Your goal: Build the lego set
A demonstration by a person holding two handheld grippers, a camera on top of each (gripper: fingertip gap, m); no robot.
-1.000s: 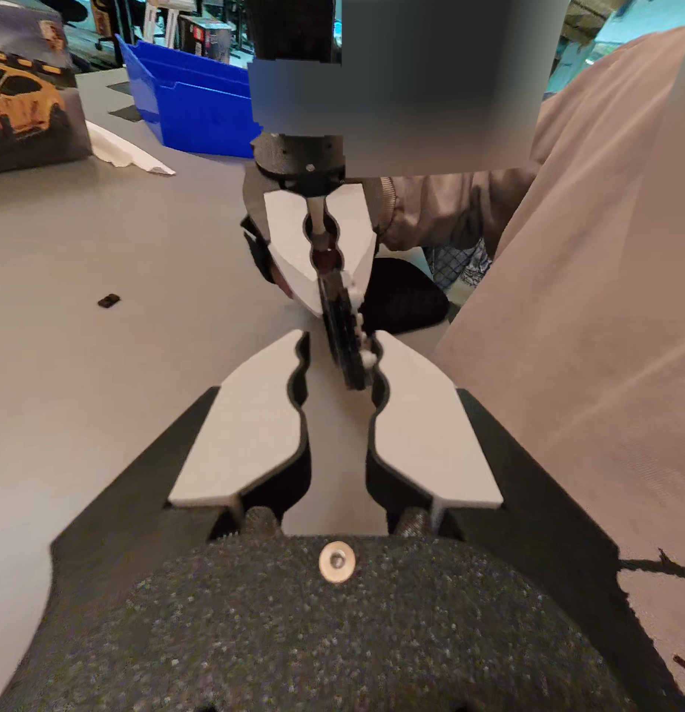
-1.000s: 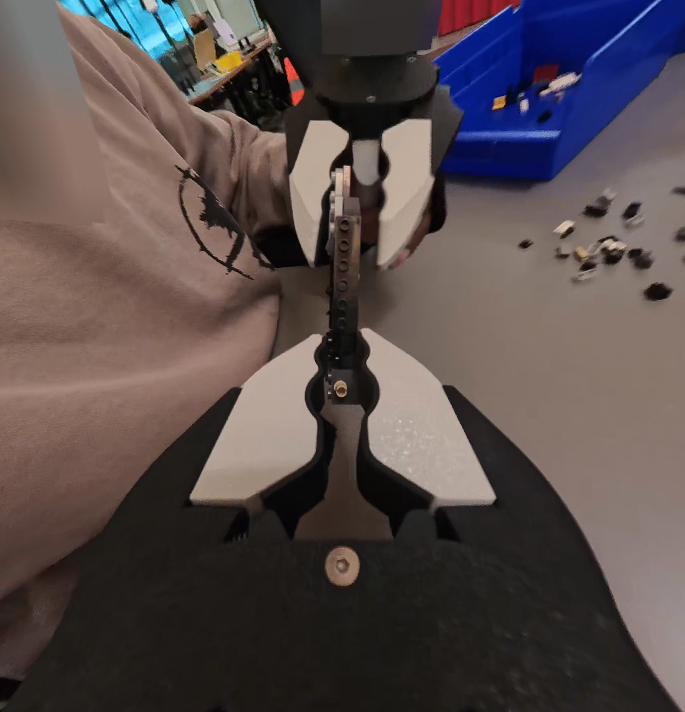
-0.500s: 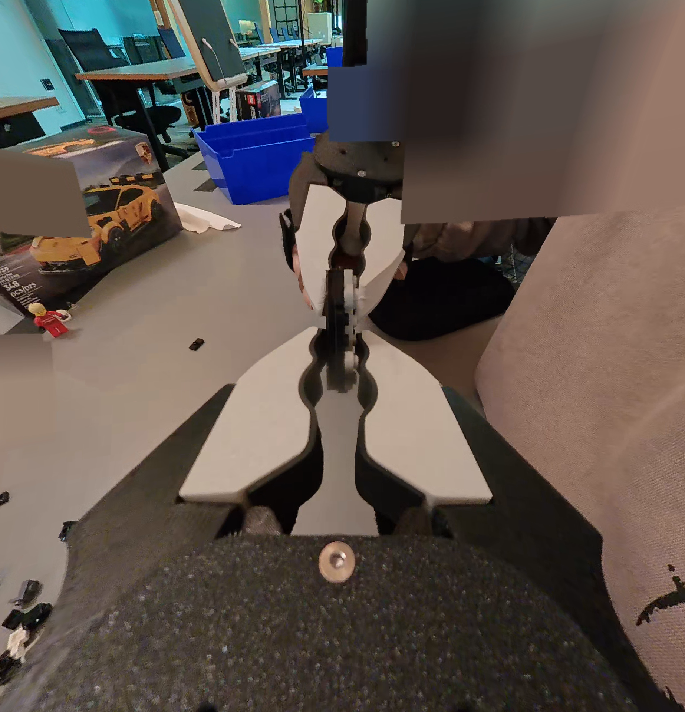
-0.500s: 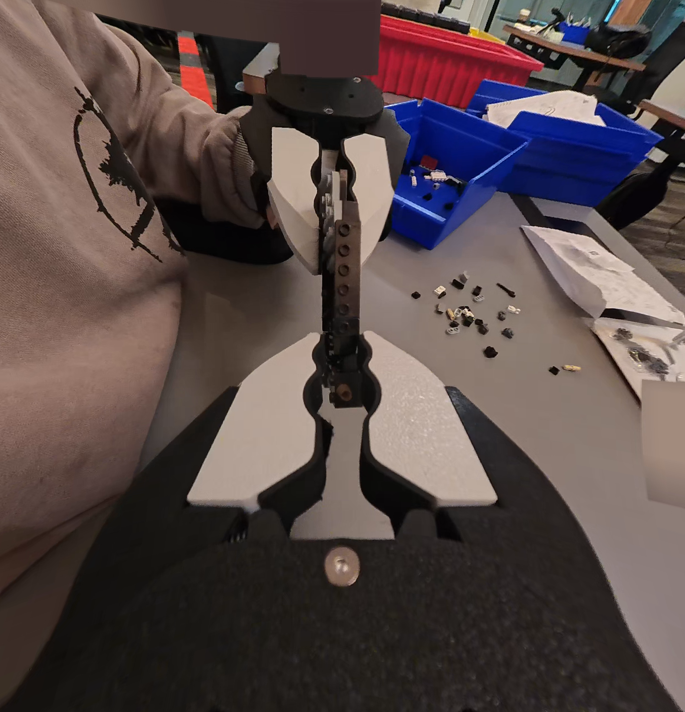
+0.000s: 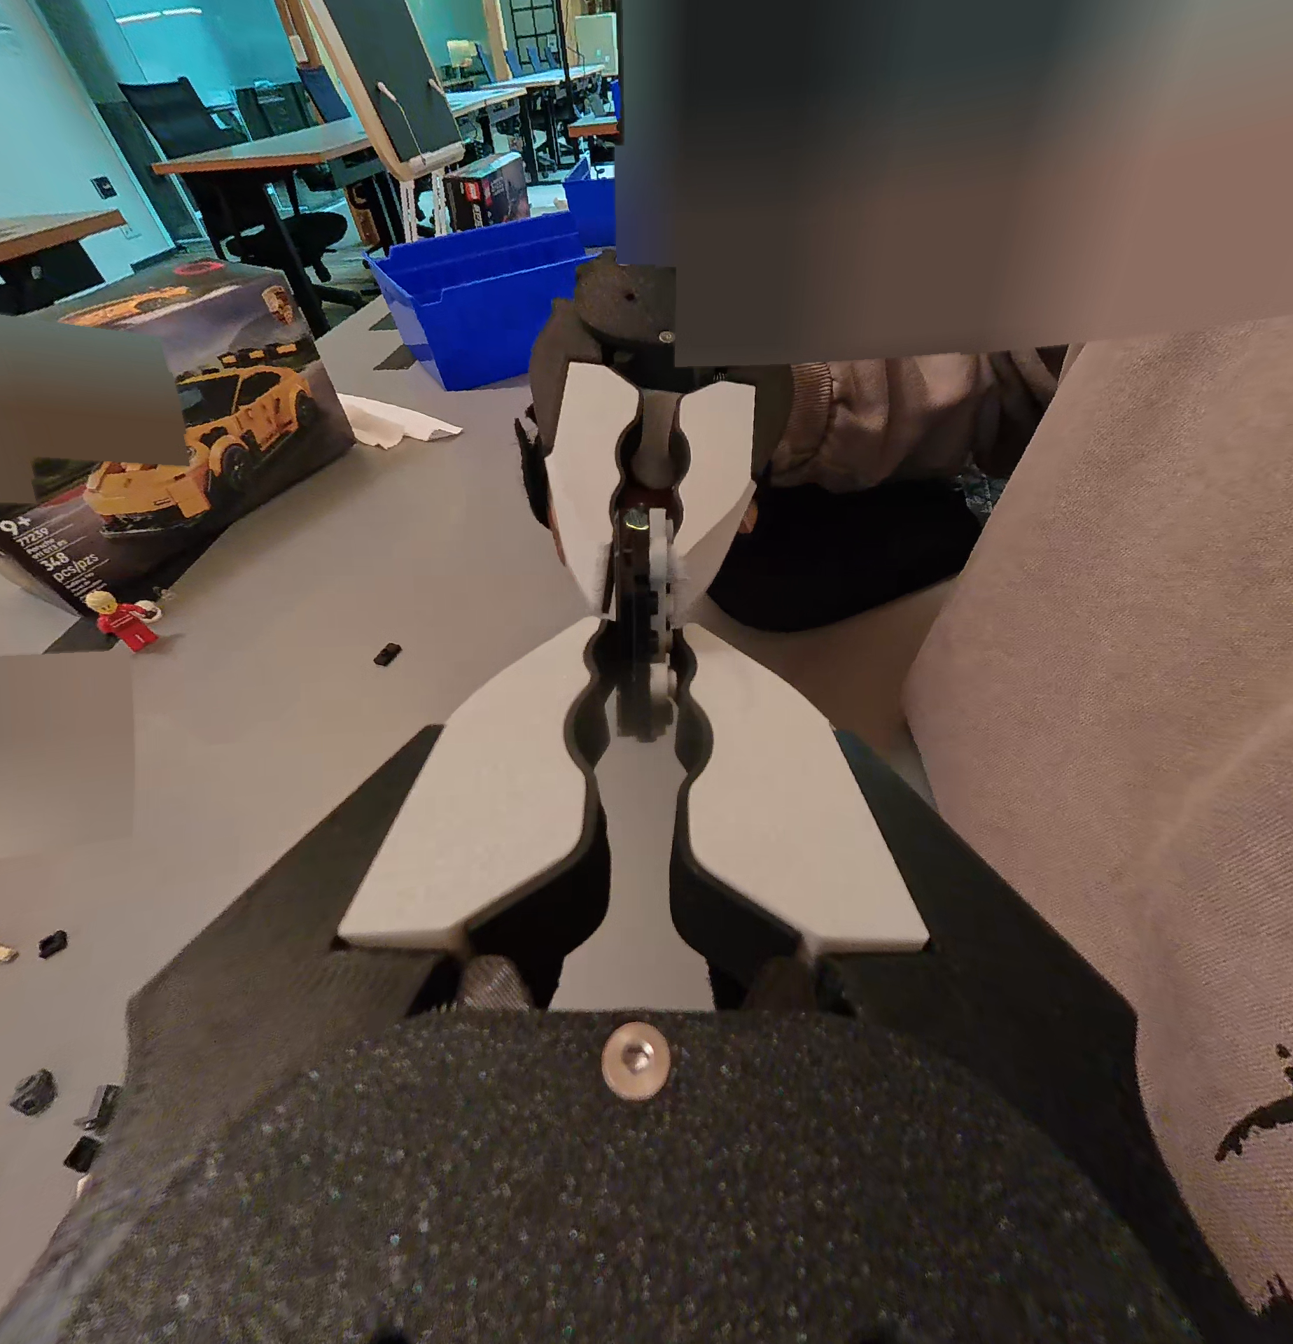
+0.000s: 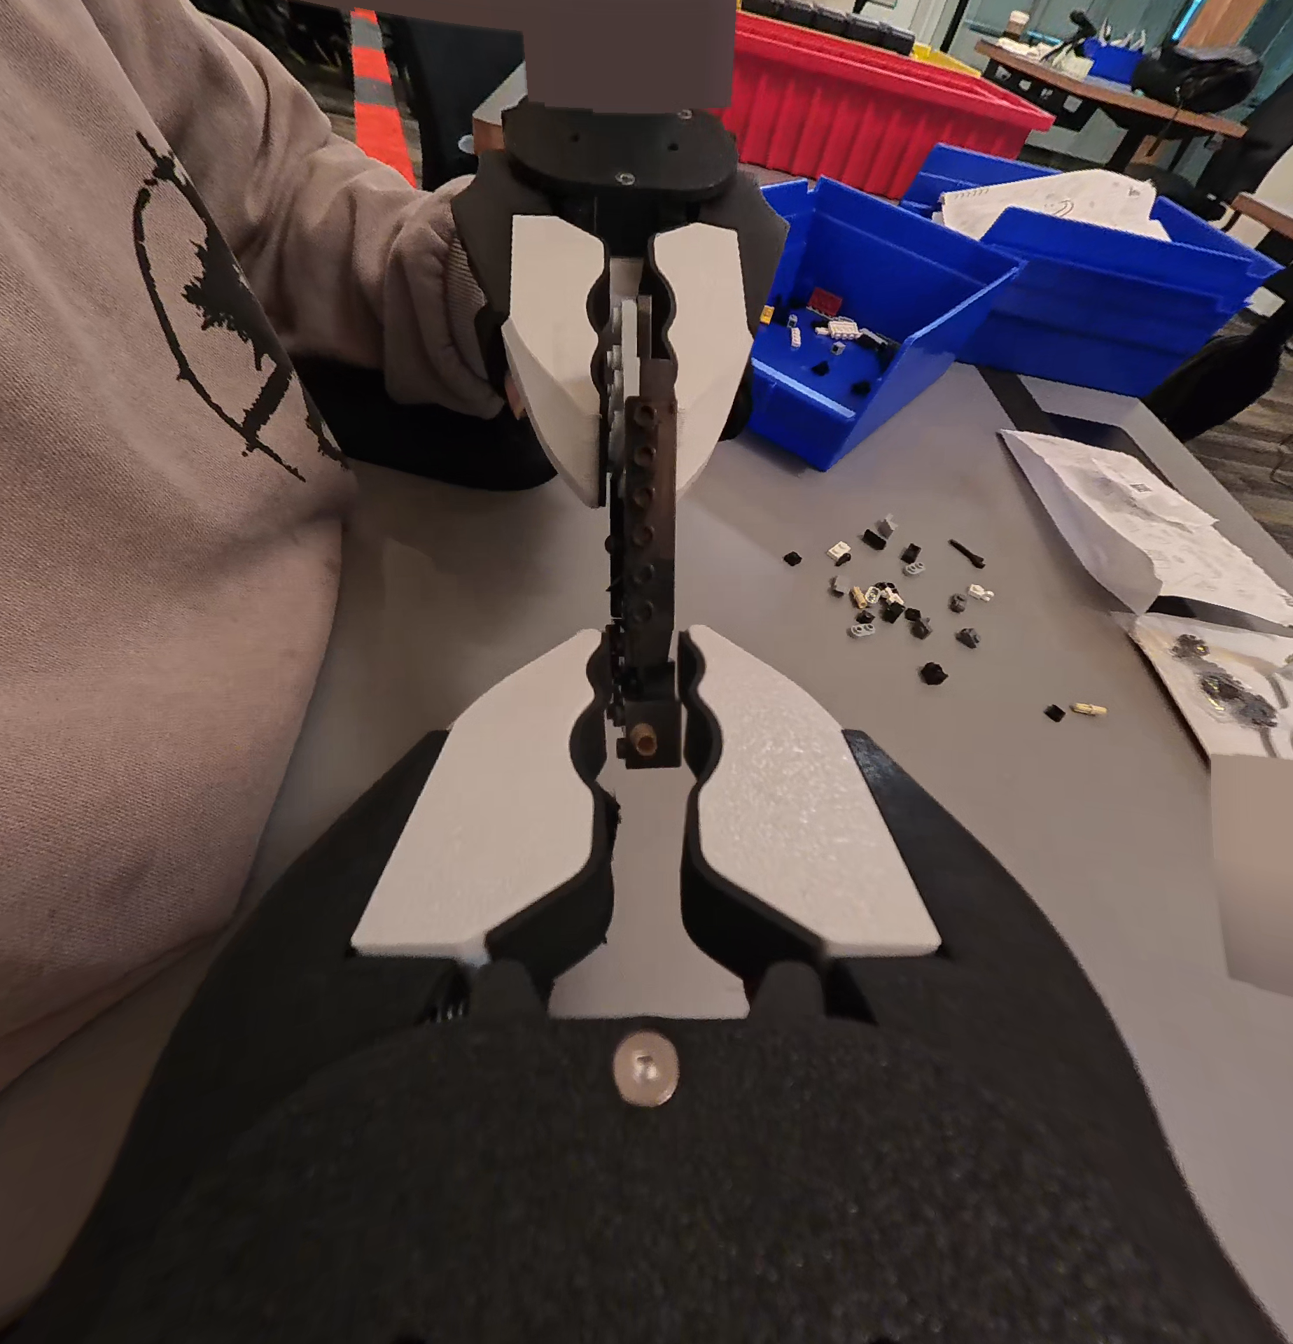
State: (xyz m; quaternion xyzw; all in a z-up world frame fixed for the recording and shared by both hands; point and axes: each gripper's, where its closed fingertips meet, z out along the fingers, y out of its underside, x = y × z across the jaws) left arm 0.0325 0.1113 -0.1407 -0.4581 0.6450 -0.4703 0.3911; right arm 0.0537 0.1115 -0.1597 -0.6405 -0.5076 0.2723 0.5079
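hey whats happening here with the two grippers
A person is building a lego set with a handheld gripper in each hand. Both the left gripper and the right gripper are shut on opposite ends of one long black lego assembly, held in the air above the grey table. Loose small lego pieces lie scattered on the table, a blue bin holds more, and the set's box stands nearby.
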